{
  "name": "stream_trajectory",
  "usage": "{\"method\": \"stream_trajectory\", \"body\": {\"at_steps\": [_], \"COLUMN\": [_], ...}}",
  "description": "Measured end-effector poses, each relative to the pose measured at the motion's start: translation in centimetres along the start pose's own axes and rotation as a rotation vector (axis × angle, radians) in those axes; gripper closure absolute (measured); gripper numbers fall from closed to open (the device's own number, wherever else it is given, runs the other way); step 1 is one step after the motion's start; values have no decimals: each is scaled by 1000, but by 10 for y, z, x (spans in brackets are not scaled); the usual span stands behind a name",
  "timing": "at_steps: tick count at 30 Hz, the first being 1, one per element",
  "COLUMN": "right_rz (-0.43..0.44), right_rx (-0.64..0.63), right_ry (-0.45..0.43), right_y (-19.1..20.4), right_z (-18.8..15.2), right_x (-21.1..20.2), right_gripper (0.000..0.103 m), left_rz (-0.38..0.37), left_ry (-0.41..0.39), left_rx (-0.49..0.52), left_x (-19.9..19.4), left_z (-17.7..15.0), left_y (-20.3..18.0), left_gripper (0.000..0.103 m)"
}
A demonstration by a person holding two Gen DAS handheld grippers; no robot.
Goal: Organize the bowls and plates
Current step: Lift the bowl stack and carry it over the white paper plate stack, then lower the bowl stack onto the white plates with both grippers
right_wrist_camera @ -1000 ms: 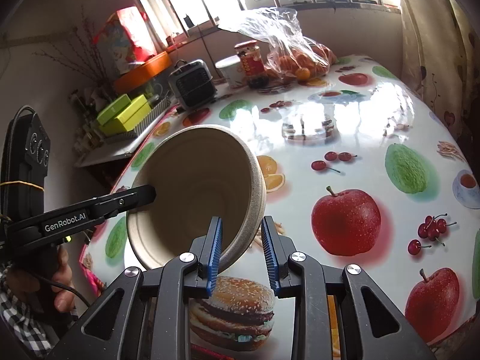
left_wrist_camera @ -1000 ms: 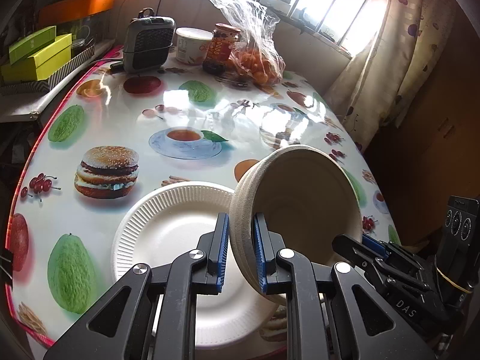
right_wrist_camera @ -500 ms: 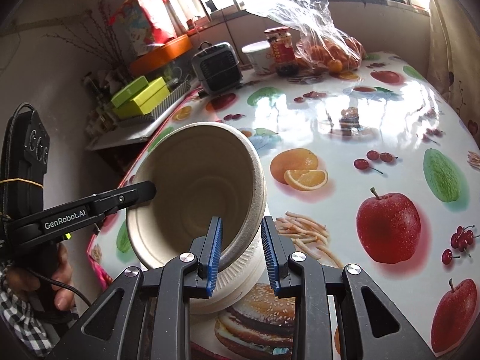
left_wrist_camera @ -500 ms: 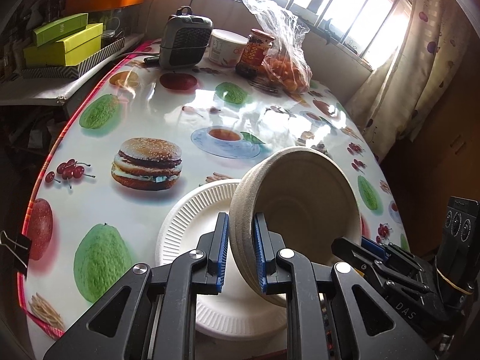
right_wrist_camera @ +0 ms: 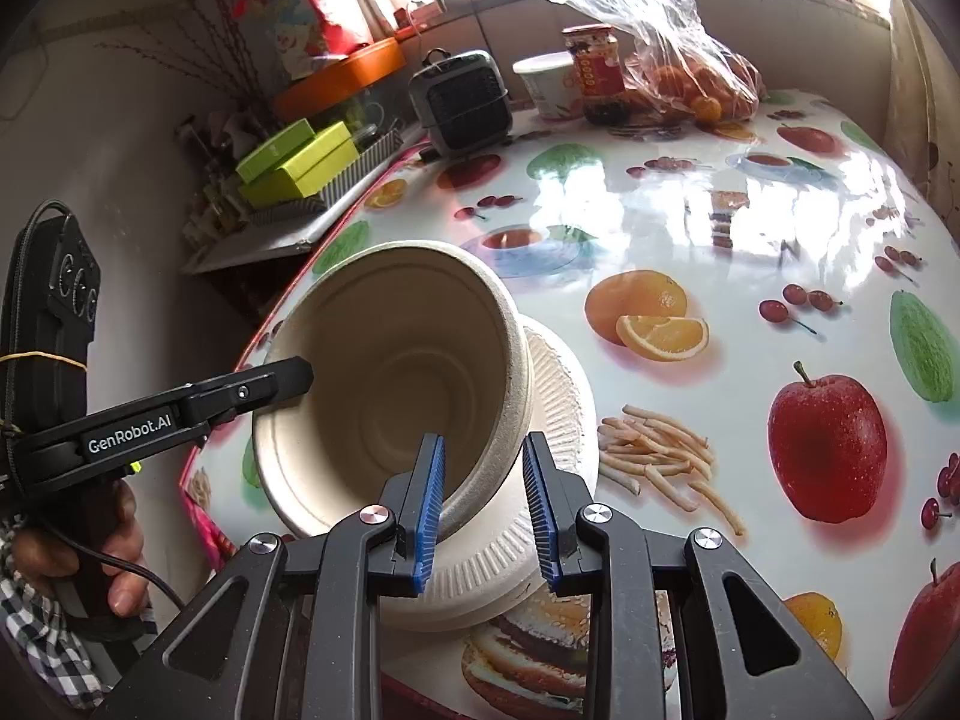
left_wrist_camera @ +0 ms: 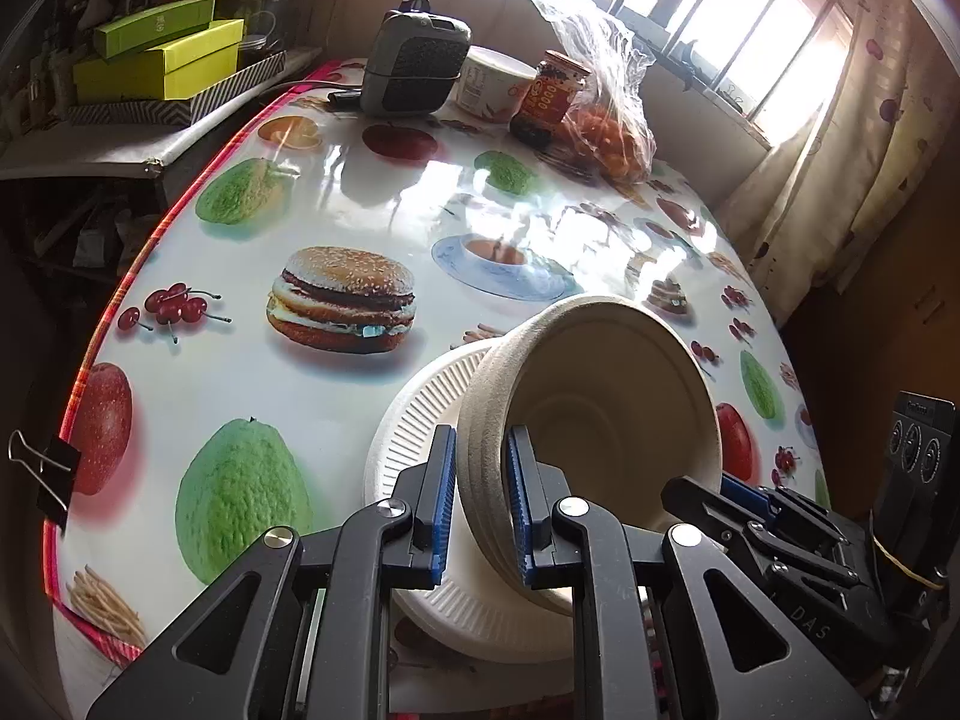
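Bowl position: the beige paper bowl (left_wrist_camera: 600, 420) is up in the air, tipped on its side, mouth facing back toward both cameras, base pointing away and down toward the white paper plate (left_wrist_camera: 420, 420).
Bowl against plate: in the right wrist view the bowl (right_wrist_camera: 384, 396) hangs right over the ribbed plate (right_wrist_camera: 558, 414); whether its lower edge already touches the plate I cannot tell, the jaws cover that spot.
Plate location: flat on the fruit-print worktop (left_wrist_camera: 300, 210), at the near edge, close to the person.
Key relation: the plate lies below and just beyond the jaws, so by my read the bowl needs to be levelled, base down, and lowered onto the plate's middle.
Left gripper (left_wrist_camera: 477, 498): jaws nearly closed, pinching the bowl's left wall, one blue pad outside, one inside the rim.
Right gripper (right_wrist_camera: 483, 498): jaws narrow too, straddling the bowl's right wall; the inner pad sits against the inside, the outer pad looks a touch off the wall, yet the bowl is carried, so I call it a grip.
Nearer hand: neither, both sit on opposite sides of the same rim, a shared two-handed carry.
Left hand (right_wrist_camera: 78, 546): wrapped round its gripper handle, checked sleeve below.
Risk, my judgement: thin paper wall, easy to crush or twist if the two hands tilt unevenly.
Far end of worktop: the small heater (left_wrist_camera: 420, 60), jar (left_wrist_camera: 549, 96) and bag of oranges (left_wrist_camera: 606, 120) are well apart from the action.
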State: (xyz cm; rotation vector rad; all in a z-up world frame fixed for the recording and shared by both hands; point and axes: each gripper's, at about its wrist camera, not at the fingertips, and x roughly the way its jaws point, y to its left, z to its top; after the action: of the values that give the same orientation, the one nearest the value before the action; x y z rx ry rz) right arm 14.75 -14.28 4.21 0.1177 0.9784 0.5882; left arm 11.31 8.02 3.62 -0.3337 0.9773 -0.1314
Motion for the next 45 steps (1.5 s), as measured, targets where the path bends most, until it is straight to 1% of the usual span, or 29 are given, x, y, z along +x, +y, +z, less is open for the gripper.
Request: {"method": "stream_trajectory", "body": {"at_steps": [21,28,30,35,42,45], "right_rz": [-5,-6,-6,-11,-13,-13], "right_rx": [4,5,3,4,7,8], "right_ry": [7,4,3,-4,-10,-10], "right_y": [-1,-2,-1,1,2,2], "right_z": [1,2,2,3,3,3], "right_x": [4,4,4,2,0,-1], "right_gripper": [75,72,69,63,62,62], "left_rz": [-9,-6,-6,-9,-11,-14], "left_ry": [13,15,13,16,13,12], "left_rx": [-15,-13,-12,-10,-7,-6], "left_x": [5,7,7,8,8,9], "left_z": [-1,-1,-2,-2,-2,-2], "left_y": [5,6,6,6,5,5], "left_gripper": [85,85,85,78,77,75]}}
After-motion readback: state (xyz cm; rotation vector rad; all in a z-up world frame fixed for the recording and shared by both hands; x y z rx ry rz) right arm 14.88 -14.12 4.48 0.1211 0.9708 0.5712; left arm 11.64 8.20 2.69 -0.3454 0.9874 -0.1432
